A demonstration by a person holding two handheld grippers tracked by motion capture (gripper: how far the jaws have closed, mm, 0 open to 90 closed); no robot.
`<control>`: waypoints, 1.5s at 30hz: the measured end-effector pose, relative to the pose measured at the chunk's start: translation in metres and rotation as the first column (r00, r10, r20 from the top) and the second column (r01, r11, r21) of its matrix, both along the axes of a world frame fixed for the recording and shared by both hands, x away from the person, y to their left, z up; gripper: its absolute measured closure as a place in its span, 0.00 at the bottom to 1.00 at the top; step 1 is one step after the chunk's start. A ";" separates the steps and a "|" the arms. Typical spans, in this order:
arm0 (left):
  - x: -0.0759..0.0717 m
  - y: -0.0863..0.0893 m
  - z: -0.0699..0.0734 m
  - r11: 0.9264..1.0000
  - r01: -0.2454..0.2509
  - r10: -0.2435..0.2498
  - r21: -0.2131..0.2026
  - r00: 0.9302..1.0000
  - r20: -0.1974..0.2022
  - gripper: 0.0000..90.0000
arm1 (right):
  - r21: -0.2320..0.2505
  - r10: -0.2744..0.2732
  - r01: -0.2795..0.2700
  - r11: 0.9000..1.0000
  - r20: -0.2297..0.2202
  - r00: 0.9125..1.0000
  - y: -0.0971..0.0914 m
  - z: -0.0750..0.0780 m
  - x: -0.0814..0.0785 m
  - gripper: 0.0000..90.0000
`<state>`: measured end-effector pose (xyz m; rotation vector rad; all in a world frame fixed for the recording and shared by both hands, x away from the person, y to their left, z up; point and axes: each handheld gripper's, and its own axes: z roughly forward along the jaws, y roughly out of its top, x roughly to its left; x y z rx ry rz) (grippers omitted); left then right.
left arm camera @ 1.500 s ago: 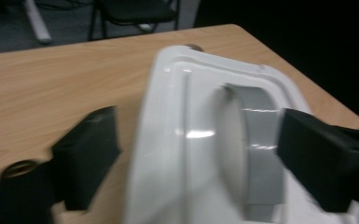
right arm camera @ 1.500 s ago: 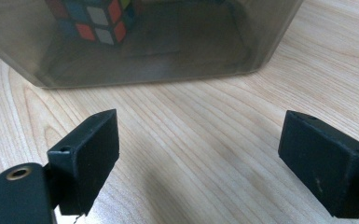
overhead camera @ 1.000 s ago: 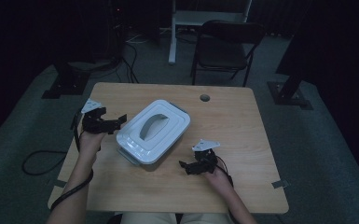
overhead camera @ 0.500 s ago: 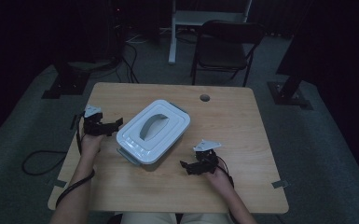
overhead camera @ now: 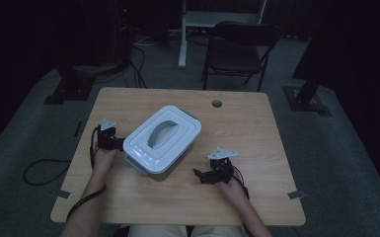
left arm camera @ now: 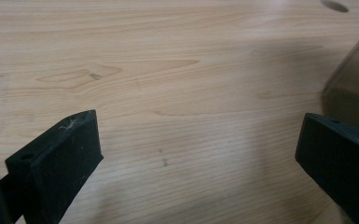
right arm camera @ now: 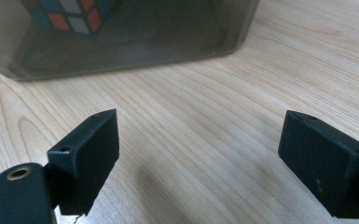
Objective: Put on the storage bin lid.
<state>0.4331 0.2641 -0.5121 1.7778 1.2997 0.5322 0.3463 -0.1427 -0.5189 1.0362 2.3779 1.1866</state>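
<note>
Storage box [overhead camera: 163, 139] sits lid-on near the middle of the worktop [overhead camera: 256, 128], turned at an angle, white lid with a grey handle [overhead camera: 162, 133] arched across the top. It lies between the two tongs. Through the smoky wall in the right gripper view, a colour-tiled puzzle cube [right arm camera: 70, 14] rests inside the box [right arm camera: 121, 32].

Left tongs [overhead camera: 109, 140]: since a second ago they have dropped down the box's left side and closed in; now just beside its near-left corner, by the side clasp. In the left gripper view the jaws are spread wide with bare wood between them, the box wall [left arm camera: 354, 84] just ahead of one jaw. Nothing held.

Right tongs [overhead camera: 212, 174]: hardly shifted over the same second, near the box's right side but apart from it. Jaws spread wide, released, nothing between them.

Reading: the left move looks like lining up on the clasp or corner on that side, so opening the lid seems the work in hand, not yet begun. Lid appears seated all round. Right tongs look poised to steady the box or take the opposite clasp.

Cable hole [overhead camera: 216, 103] in the worktop beyond the box; folding chair [overhead camera: 239, 47] past the far edge.
</note>
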 end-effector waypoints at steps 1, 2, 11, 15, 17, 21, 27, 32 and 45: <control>-0.001 -0.001 0.000 1.000 0.007 -0.007 -0.007 1.000 0.002 0.01 | 0.003 -0.001 0.001 1.000 -0.002 1.000 0.000 0.000 0.000 0.13; -0.001 -0.002 0.001 1.000 0.013 -0.013 -0.001 1.000 -0.002 0.01 | 0.002 -0.003 0.003 1.000 -0.003 1.000 0.000 0.000 0.000 0.13; -0.004 -0.006 0.002 1.000 0.023 -0.023 0.001 1.000 -0.009 0.01 | -0.006 -0.051 0.052 0.999 0.015 0.999 -0.002 -0.001 0.001 0.13; -0.008 -0.008 0.002 0.999 0.030 -0.030 0.011 1.000 -0.004 0.01 | 0.000 -0.077 0.077 0.997 0.025 0.997 -0.003 0.000 0.002 0.13; -0.010 -0.009 0.001 0.999 0.030 -0.030 0.014 1.000 -0.006 0.01 | 0.002 -0.097 0.097 0.995 0.033 0.995 -0.003 0.001 0.003 0.13; -0.016 -0.014 0.001 0.999 0.043 -0.043 0.015 0.999 -0.012 0.01 | 0.007 -0.135 0.135 0.991 0.047 0.990 -0.003 0.002 0.002 0.13; -0.027 -0.025 0.001 0.997 0.066 -0.066 0.025 0.998 -0.010 0.01 | 0.008 -0.164 0.164 0.986 0.044 0.985 -0.005 0.000 0.003 0.13; -0.037 -0.036 0.001 0.996 0.087 -0.087 0.037 0.996 -0.002 0.01 | -0.006 -0.190 0.190 0.982 0.058 0.980 -0.005 0.000 0.005 0.13; -0.056 -0.069 0.004 0.991 0.128 -0.129 0.047 0.992 0.003 0.01 | 0.006 -0.213 0.213 0.977 0.075 0.974 -0.010 0.001 0.005 0.13</control>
